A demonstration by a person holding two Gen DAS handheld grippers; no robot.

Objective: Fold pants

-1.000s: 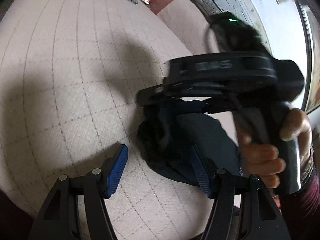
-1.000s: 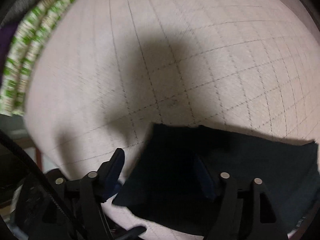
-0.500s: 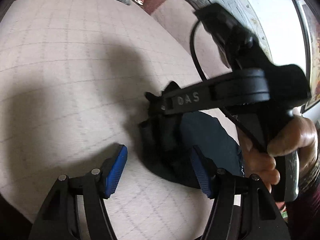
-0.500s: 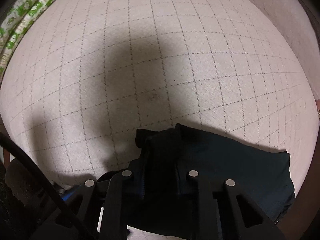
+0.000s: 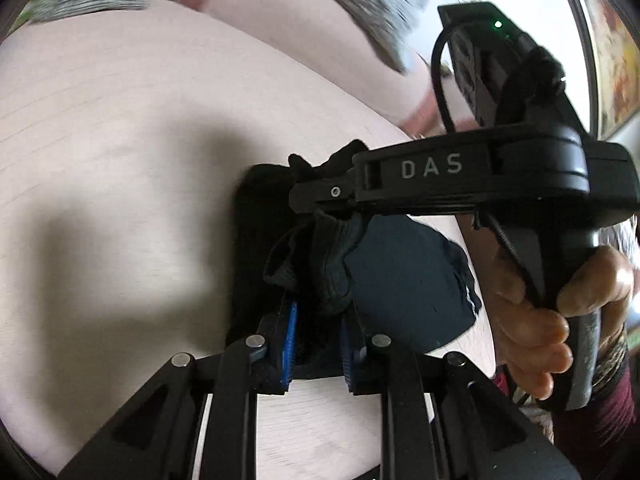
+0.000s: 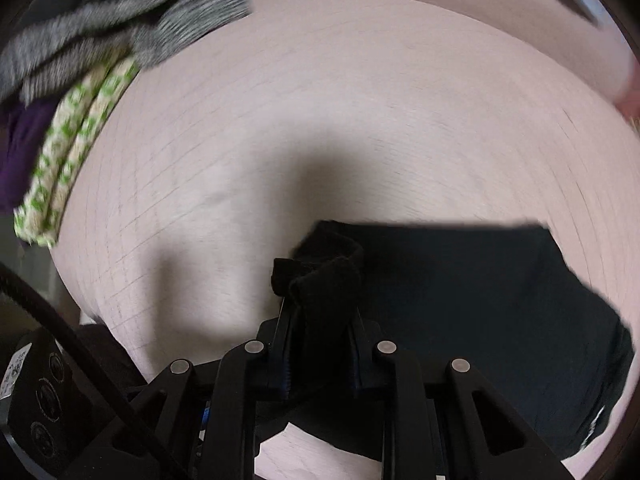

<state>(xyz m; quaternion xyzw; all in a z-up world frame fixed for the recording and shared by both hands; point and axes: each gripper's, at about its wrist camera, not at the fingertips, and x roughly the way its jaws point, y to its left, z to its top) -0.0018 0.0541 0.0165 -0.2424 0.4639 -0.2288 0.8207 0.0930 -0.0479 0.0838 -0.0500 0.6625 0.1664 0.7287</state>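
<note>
Dark navy pants (image 5: 404,280) lie bunched on a pale pink checked bed cover (image 5: 120,140). My left gripper (image 5: 318,340) is shut on a ribbed edge of the pants, which stands up between its blue pads. In the left wrist view my right gripper (image 5: 320,200) reaches in from the right, held by a hand, its tips in the same bunch of cloth. In the right wrist view my right gripper (image 6: 320,344) is shut on a ribbed fold of the pants (image 6: 480,292), which spread to the right.
A pile of folded clothes, grey knit (image 6: 120,28), green-patterned (image 6: 68,152) and purple, lies at the cover's far left edge. The cover (image 6: 360,100) stretches far ahead. A wall and window (image 5: 520,0) stand beyond the bed.
My left gripper has closed from wide open onto the pants' ribbed edge. My right gripper, shut on the cloth half a second ago, still holds it. Both views have swung and blurred.
</note>
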